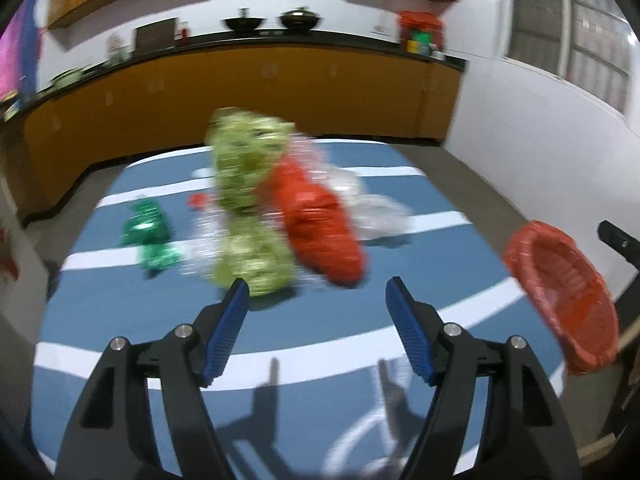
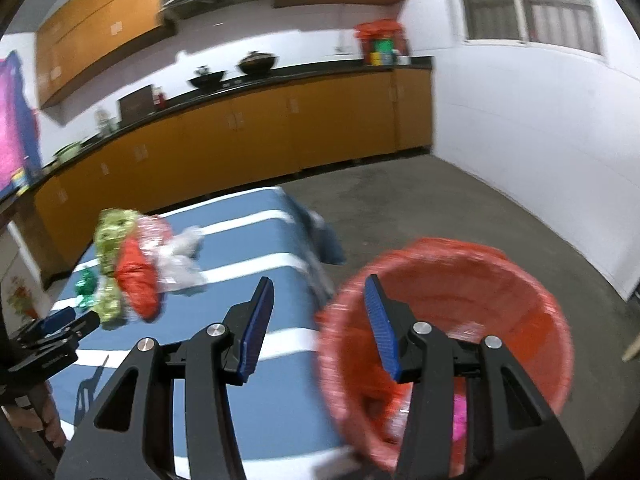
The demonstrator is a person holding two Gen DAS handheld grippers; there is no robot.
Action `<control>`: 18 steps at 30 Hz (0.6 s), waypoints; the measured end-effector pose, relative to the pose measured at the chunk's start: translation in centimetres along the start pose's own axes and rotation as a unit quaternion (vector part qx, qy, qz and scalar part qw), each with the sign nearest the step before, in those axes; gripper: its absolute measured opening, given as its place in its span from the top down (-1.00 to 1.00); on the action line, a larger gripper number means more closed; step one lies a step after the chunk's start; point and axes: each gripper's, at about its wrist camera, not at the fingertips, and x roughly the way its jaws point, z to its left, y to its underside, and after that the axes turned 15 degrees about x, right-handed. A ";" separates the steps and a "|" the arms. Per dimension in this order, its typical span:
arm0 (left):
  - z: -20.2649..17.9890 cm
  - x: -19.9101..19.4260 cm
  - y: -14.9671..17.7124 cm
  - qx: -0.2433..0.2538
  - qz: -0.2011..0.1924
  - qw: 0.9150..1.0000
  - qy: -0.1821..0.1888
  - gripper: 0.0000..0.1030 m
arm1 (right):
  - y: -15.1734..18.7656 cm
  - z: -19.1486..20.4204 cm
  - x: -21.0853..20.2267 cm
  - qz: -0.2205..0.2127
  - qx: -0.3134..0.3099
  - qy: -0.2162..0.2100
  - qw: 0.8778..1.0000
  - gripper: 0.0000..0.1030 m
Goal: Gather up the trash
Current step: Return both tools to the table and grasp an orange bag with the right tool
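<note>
1. A green foil wrapper lies at the left of the trash pile on a blue table with white stripes; in the right wrist view it shows as a small green crumple at the pile's left edge.
2. Just right of it stands a yellow-green wrapper, tall and crumpled, blurred in both views.
3. A small red scrap lies on the table behind, between the green foil wrapper and the yellow-green wrapper.
4. A red wrapper leans against the right side of the yellow-green one, touching it.
5. Clear plastic lies crumpled to the right of and behind the red wrapper.
6. The left gripper hovers over the near part of the table, its blue-padded jaws spread wide with nothing between them. The left finger tip sits just in front of the base of the yellow-green wrapper; whether it touches is unclear.
7. In the right wrist view the left gripper appears at the far left edge, close to the pile.
8. The right gripper has its jaws wide apart and holds nothing; its left finger is over the table's edge, its right finger over the bin.
9. A red bin, lined with a red bag, stands off the table's right side on the grey floor; something pink shows inside, blurred. In the left wrist view the bin sits at the right edge.
</note>
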 end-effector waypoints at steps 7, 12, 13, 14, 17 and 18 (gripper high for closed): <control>6.4 -1.1 1.8 -0.049 0.001 0.997 -0.063 -0.38 | 1.3 7.9 3.6 0.039 -0.047 -0.066 0.996 0.06; 9.2 -2.1 2.7 -0.068 -0.003 0.993 -0.093 -0.42 | 2.9 13.4 6.8 0.068 -0.085 -0.103 0.989 0.06; 9.7 -2.2 2.9 -0.073 -0.004 0.993 -0.097 -0.42 | 3.2 14.1 7.3 0.073 -0.091 -0.108 0.987 0.06; 10.0 -2.2 3.0 -0.077 -0.003 0.992 -0.099 -0.42 | 3.5 15.1 8.2 0.081 -0.099 -0.114 0.985 0.06; 11.4 -2.3 3.3 -0.093 -0.004 0.990 -0.106 -0.42 | 4.4 17.2 10.1 0.094 -0.114 -0.120 0.982 0.06; 11.9 -2.4 3.4 -0.098 -0.005 0.989 -0.108 -0.42 | 4.6 17.7 10.7 0.098 -0.120 -0.120 0.981 0.06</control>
